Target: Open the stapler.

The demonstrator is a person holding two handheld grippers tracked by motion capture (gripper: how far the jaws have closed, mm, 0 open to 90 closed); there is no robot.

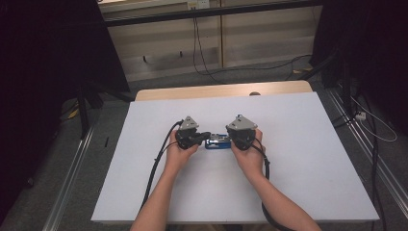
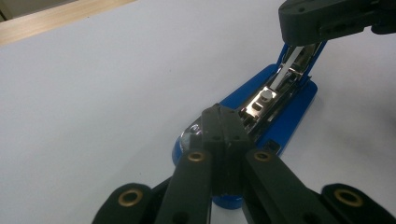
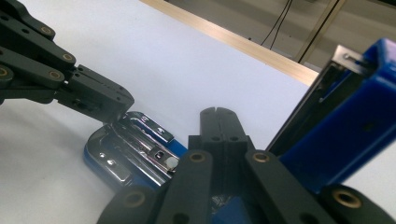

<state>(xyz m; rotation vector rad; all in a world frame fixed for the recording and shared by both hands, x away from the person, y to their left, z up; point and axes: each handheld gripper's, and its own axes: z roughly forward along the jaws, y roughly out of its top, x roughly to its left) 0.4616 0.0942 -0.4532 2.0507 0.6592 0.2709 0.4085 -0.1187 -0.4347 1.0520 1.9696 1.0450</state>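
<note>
A person's two forearms reach in from the near edge of a white table [image 1: 298, 159], each hand working a two-jaw claw at a blue stapler [image 1: 217, 142] that lies near the middle of the tabletop, between the hands. The left gripper [image 2: 221, 122] has its jaws pressed together, pinching nothing; its closed tips rest on or just above the near end of the stapler's blue base, and whether they press down cannot be told. The right gripper [image 3: 218, 122] also has its jaws pressed together, with nothing seen between them; it sits at the stapler's right end, beside the blue top cover [image 3: 345, 126], which stands swung up and tilted well clear of the base. How the cover is propped there cannot be told. Between the two claws the shiny metal staple channel [image 3: 135, 144] lies exposed, with a small white pusher piece showing in it. The work appears to be opening the stapler, perhaps to load or clear it: the cover is already up and the channel is laid bare, while no strip of staples can be made out on the table, so any filling and the closing of the cover look to be left. Beyond the table's far wooden edge [image 1: 221, 90], cables trail across a grey floor
</note>
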